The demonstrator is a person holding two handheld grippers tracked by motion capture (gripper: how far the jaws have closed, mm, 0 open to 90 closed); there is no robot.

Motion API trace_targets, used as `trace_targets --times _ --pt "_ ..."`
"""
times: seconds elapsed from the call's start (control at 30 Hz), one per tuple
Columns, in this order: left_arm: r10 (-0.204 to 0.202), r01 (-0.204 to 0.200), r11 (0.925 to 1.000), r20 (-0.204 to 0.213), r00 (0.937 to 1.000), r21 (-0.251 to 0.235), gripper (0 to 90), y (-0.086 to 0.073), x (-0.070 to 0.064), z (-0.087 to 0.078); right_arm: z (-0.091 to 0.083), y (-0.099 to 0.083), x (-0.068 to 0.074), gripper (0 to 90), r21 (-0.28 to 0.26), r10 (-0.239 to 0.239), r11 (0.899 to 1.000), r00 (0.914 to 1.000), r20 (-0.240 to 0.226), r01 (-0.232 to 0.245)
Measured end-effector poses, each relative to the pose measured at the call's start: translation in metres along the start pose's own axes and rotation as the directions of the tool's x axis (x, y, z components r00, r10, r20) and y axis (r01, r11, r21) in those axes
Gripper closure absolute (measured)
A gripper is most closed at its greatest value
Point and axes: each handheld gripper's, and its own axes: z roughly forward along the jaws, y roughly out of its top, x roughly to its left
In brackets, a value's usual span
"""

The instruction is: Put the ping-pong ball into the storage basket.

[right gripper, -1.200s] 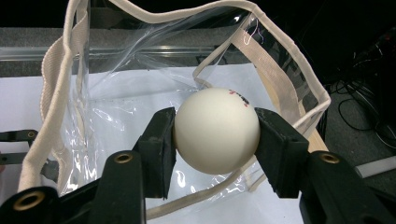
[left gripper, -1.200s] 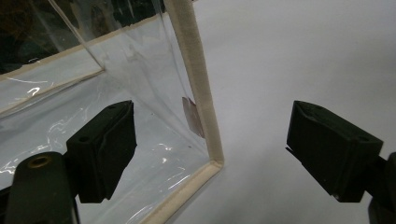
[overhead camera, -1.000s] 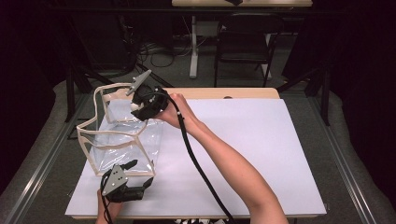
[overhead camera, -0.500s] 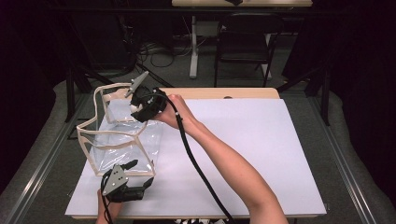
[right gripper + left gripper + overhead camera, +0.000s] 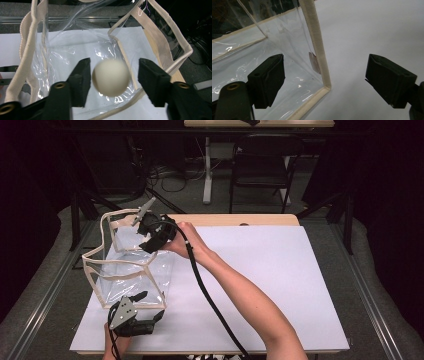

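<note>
In the right gripper view a cream-white, smooth round ball (image 5: pixel 111 77) sits between the two black jaws of the right gripper (image 5: pixel 112 76), low in the centre of the frame. The jaws stand spread, with a gap showing on either side of the ball, and the ball's outline is slightly soft, so my reading is that it has been let go and is dropping rather than being pinched. Below it lies the open mouth of a clear plastic tote bag with cream fabric trim and handles (image 5: pixel 75 47), its transparent floor visible behind the ball. The gripper is held above the opening, probably so that the ball lands inside.

In the high view the bag (image 5: pixel 127 270) stands on the white table surface (image 5: pixel 280 285) at centre left of the frame, and the right gripper (image 5: pixel 152 237) hovers over its far rim, the forearm reaching in from the bottom.

The left gripper (image 5: pixel 147 307) rests at the lower left of the high view, just beside the bag's near bottom corner. In the left gripper view its jaws are wide apart and grasp nothing; the trimmed vertical corner edge of the bag (image 5: pixel 317 47) rises between them, untouched. It seems stationed there to steady the bag if it tips.
</note>
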Motion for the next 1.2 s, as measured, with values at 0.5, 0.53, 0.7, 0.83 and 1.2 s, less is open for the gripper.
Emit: trace_targets --times 0.5,0.53,0.7,0.83,1.2 --pt "-0.001 0.001 1.0 -0.002 1.0 0.003 16.1 0.0 0.0 0.0 -0.021 -0.019 -0.014 14.9 -0.098 0.101 0.99 0.9946 -0.025 -0.103" --pt "-0.002 0.002 1.0 -0.002 1.0 0.004 16.1 0.0 0.0 0.0 -0.023 -0.022 -0.014 14.6 -0.104 0.107 0.989 0.9939 -0.028 -0.109" --pt "0.0 0.0 1.0 -0.004 1.0 0.005 16.1 0.0 -0.001 -0.001 -0.033 -0.032 -0.02 14.0 -0.123 0.128 0.984 0.9914 -0.026 -0.131" --pt "-0.006 0.006 1.0 -0.009 0.9999 0.005 16.1 0.0 -0.001 -0.001 -0.04 -0.041 -0.023 13.3 -0.135 0.149 0.979 0.9886 -0.022 -0.151" --pt "-0.005 0.005 1.0 -0.007 1.0 0.007 16.1 0.0 -0.001 -0.001 -0.046 -0.069 -0.027 10.1 -0.111 0.172 0.979 0.9851 -0.007 -0.172"
